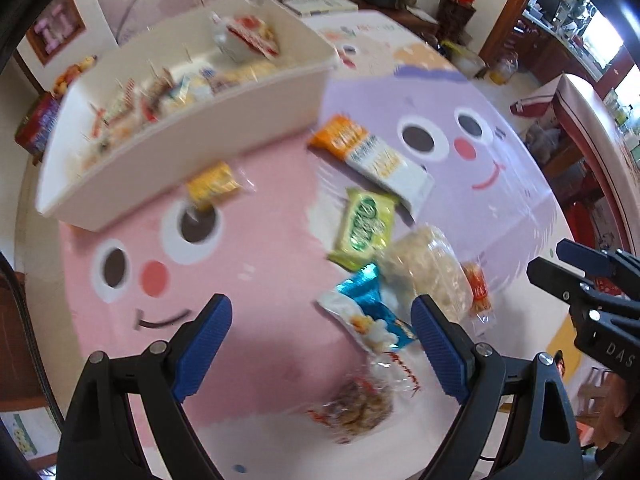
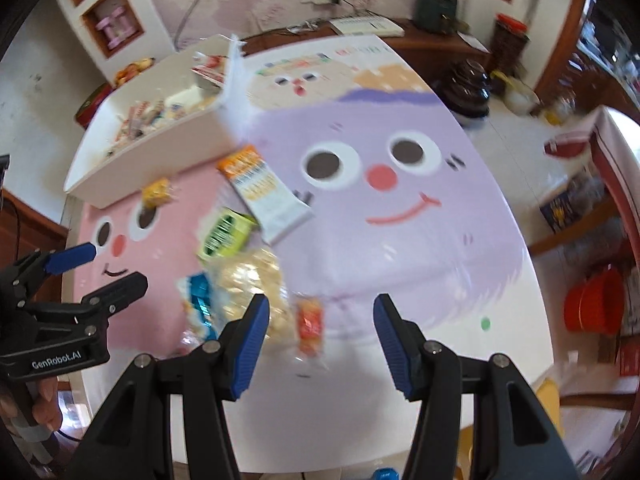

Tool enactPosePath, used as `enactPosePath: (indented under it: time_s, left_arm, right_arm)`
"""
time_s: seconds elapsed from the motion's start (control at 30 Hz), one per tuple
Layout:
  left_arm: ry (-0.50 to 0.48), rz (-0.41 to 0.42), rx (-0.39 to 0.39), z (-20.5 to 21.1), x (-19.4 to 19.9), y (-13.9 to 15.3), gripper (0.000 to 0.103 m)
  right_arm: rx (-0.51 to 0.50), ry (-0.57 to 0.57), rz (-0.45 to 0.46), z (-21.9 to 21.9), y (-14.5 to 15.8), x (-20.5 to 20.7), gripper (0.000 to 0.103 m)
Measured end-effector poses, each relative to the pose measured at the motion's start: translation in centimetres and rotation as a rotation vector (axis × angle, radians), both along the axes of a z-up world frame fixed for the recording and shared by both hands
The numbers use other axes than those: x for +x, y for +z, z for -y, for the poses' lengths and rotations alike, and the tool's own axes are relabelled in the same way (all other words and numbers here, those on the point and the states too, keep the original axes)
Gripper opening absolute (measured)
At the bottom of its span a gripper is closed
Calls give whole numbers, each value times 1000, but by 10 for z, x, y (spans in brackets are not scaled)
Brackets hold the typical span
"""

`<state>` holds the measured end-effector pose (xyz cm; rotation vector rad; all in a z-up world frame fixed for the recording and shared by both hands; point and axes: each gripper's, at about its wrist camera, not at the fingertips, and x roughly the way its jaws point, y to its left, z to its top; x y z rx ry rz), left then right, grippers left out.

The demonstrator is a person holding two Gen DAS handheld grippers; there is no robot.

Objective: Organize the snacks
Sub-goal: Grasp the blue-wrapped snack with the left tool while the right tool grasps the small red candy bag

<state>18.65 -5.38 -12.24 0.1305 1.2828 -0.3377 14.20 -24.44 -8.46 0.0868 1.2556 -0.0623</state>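
A white bin (image 1: 180, 136) with several snack packets in it stands at the far left of the table. Loose snacks lie in front of it: a yellow packet (image 1: 212, 186), a long orange-and-white packet (image 1: 372, 156), a green packet (image 1: 366, 228), a clear bag of pale crackers (image 1: 428, 272), a blue-and-white packet (image 1: 368, 316), a small orange packet (image 2: 310, 324) and a clear bag of brown snacks (image 1: 356, 404). My left gripper (image 1: 320, 312) hovers open above the blue-and-white packet. My right gripper (image 2: 322, 308) hovers open above the small orange packet. Neither holds anything.
The tablecloth (image 2: 400, 260) shows a pink and a purple cartoon face. A red bucket (image 2: 596, 304) stands on the floor past the table's right edge. A wooden sideboard (image 2: 432, 46) with boxes runs behind the table. A hand (image 2: 44, 396) holds the left gripper's handle.
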Motion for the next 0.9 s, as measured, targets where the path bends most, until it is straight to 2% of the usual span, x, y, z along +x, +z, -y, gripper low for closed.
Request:
enactPosePath:
  time_s: [0.13,0.4,0.63,0.7,0.83,0.9]
  left_arm:
    - [13,-60,-10,9,3,-25,90]
    - [51,-155,25,16,8,-67,88]
    - [68,-150,66,23,9,-74,84]
    - [72,-139,102,26,8,-74,75]
    - [74,-144,117,40,5,-71,60]
    - [69,-141,117,45,4,-70,53]
  right_arm:
    - [7,0,-27,5,-18,-3,55]
    - [16,25,-89,5,-52,2,55]
    - [-9,66,-115,-2,-70,9,50]
    - [-18,87,-114,-6,-71,11,46]
    - [-46,129,-137,-17,-75,12,27]
    - [-51,138,-145,-20,-76,11,26]
